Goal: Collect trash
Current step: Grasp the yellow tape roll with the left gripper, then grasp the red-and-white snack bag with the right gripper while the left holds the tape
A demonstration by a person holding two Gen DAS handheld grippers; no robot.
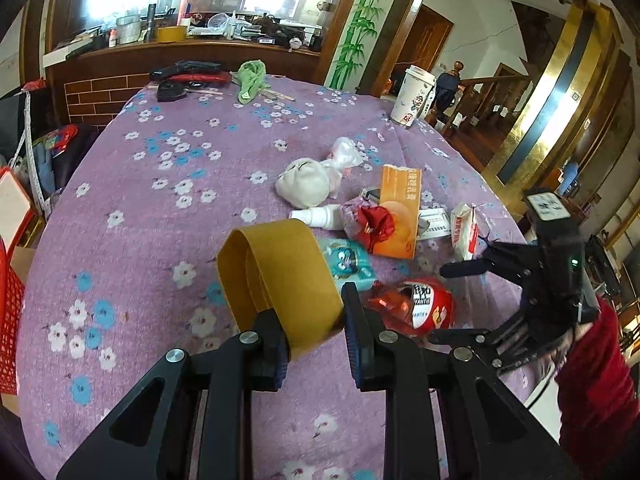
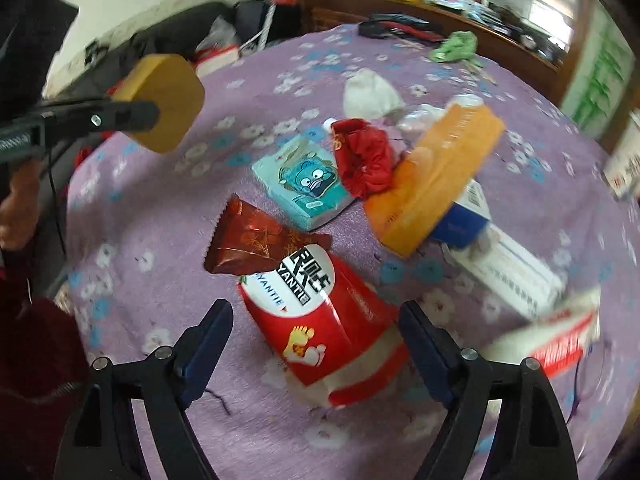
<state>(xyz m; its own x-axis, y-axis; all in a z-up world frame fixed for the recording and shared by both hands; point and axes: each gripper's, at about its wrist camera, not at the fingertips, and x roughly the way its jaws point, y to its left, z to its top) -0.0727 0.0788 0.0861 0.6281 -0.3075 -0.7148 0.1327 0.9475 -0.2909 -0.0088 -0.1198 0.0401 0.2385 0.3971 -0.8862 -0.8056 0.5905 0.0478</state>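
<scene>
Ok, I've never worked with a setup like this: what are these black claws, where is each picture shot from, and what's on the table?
There is no robot: a person carries a two-finger tool in each hand, each with a fisheye camera looking along its fingers. In the left wrist view, the left hand-held gripper is shut on a flattened mustard-yellow tape roll, lifted off the floral purple tablecloth. In the right wrist view, the right hand-held gripper stands open over a red snack pouch, not pressing it. Also on the cloth: a teal cartoon packet, an orange box, crumpled red wrapping, a white cloth bundle and a paper cup.
</scene>
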